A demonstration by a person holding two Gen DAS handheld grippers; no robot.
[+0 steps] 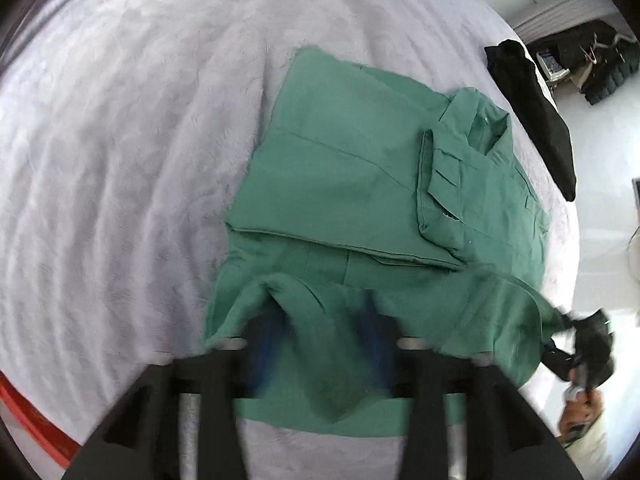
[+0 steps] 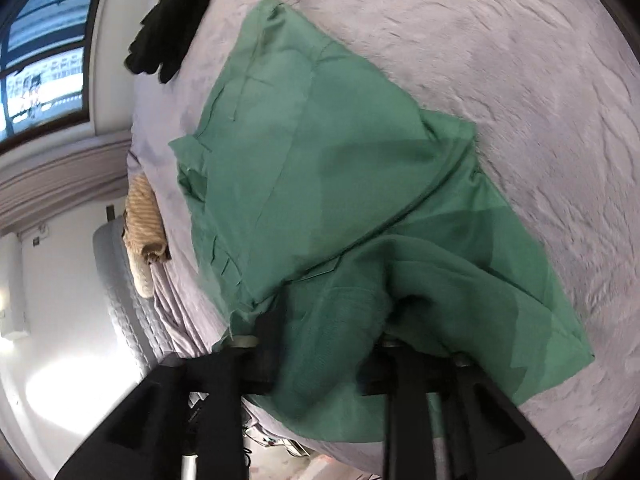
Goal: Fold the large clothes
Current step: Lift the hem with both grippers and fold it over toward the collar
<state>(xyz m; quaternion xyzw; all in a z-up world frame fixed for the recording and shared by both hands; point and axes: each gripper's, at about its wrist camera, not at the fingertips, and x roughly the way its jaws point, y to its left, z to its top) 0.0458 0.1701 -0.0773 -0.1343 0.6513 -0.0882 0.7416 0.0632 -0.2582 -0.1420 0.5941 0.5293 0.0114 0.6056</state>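
Green cotton collared shirt (image 1: pixel 360 168) is laid partly folded on the pale lilac fleece bed cover (image 1: pixel 120 140), collar toward the far right. Left gripper (image 1: pixel 326 332) jaws are seen apart, with a loose fold of hem draped between them. Right gripper (image 2: pixel 324 344) jaws are also apart, shirt fabric bunched over them. Black garment (image 1: pixel 536 116) is lying beyond the collar, at the bed edge.
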